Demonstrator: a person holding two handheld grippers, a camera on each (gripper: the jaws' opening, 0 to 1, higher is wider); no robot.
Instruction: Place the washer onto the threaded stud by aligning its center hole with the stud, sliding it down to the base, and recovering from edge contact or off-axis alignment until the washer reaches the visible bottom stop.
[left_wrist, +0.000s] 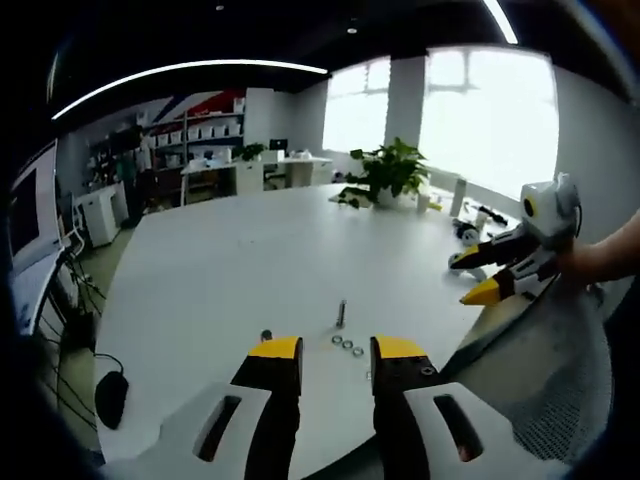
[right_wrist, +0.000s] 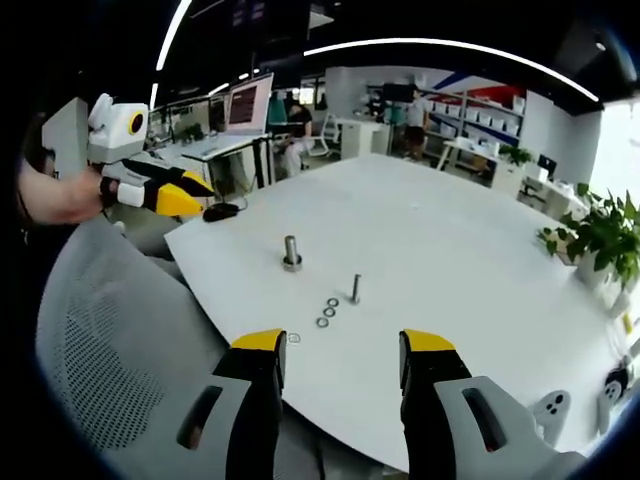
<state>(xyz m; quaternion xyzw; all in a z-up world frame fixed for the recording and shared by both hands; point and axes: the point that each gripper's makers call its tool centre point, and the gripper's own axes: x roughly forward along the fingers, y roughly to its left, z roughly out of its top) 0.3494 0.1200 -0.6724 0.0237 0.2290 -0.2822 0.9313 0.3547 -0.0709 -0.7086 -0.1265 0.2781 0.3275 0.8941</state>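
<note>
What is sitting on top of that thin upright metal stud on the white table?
Nothing: the thin threaded metal stud stands bare. Three small metal ring washers lie flat on the white table beside its base. Whether anything sits under the base is too small to tell.

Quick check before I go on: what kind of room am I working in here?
Most likely an open-plan office or lab. A large white table carries the threaded stud and washers, a grey mesh chair is alongside, and beyond are shelving with boxes, a monitor and a potted plant.
</note>
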